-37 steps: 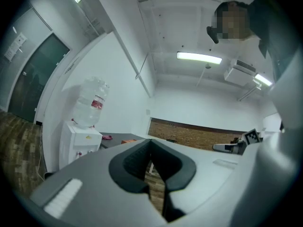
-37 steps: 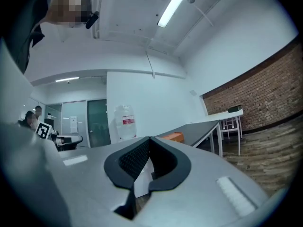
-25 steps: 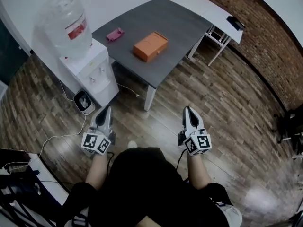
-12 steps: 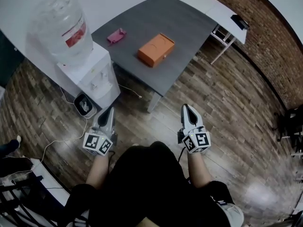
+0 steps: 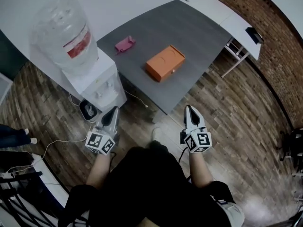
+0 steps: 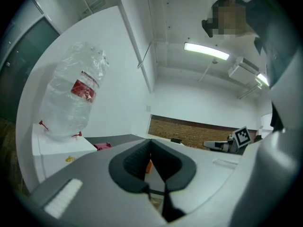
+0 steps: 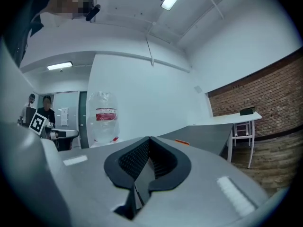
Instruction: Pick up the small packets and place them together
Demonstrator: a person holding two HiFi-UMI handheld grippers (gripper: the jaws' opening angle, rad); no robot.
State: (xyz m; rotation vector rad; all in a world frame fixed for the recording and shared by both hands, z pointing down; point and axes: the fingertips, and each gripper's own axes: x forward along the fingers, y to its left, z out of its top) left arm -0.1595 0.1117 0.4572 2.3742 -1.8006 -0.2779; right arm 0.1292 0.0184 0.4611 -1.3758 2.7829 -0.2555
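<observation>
Head view: grey worktop [image 5: 189,27] ran across upper centre, w/ pink packet [image 5: 125,44] near its left edge & orange box [image 5: 164,63] further in, the two apart. Water dispenser [image 5: 97,79] w/ clear bottle [image 5: 64,32] stood upper left, just beside the worktop. Wood floor [image 5: 236,112] filled the rest. Brick wall [image 5: 279,37] was upper right, w/ white table [image 5: 232,15] in front of it. L tongs [image 5: 113,110] & R tongs [image 5: 189,109] sat low centre, over the floor, short of the worktop.

Left gripper view: pads met at the tips, gripping nothing. Packet was lower left, beyond them. White walls, ceiling light [image 6: 206,52] at top.

Right gripper view: pads together, gripping nothing. Worktop was right of centre, brick wall at right edge.
</observation>
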